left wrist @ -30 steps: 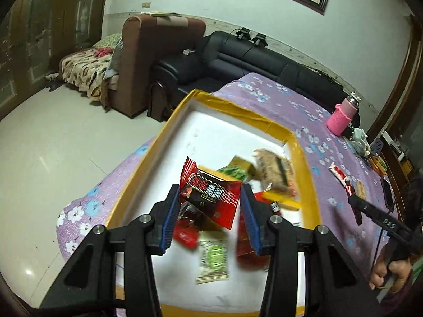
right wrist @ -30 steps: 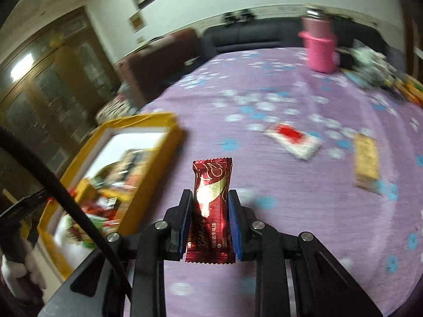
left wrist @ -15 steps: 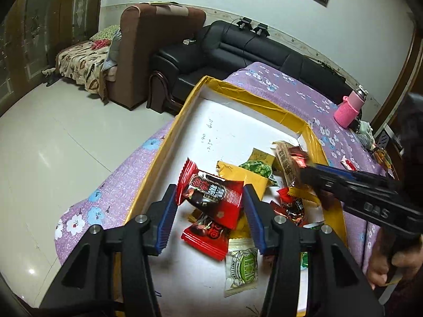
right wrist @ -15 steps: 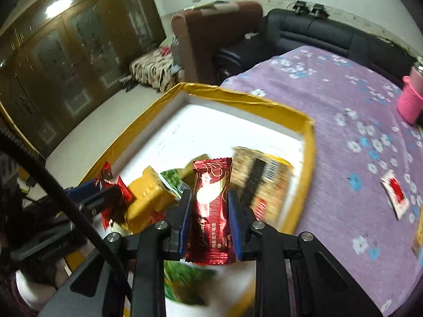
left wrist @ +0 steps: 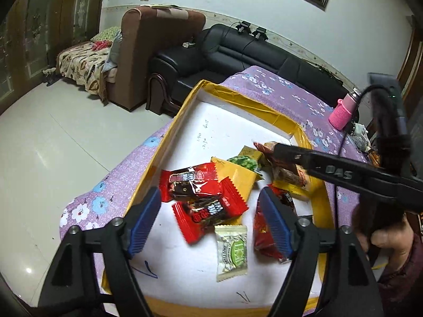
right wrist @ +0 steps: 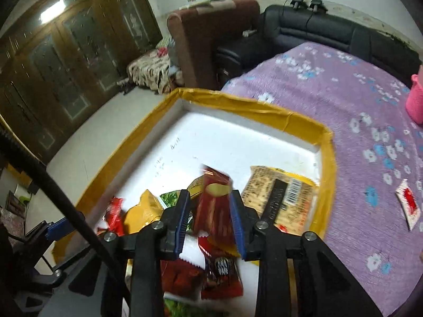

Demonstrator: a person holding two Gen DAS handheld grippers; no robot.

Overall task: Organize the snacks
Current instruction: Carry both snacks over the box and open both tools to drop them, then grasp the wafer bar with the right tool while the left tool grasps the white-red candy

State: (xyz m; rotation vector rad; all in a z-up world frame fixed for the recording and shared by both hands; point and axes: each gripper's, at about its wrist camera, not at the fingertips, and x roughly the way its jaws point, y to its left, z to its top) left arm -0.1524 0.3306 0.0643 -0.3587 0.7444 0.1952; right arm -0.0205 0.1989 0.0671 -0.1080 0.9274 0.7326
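Wrapper [right wrist: 215,206] blurred between claw pads

The far half of the yellow-rimmed tray [left wrist: 239,97] is bare white floor, open to reach from above. Its near half is crowded with snack packets [left wrist: 203,203], and the raised yellow rim walls every side. Right of the tray, the purple tabletop [right wrist: 351,121] lies mostly open up to a pink bottle [left wrist: 343,112].
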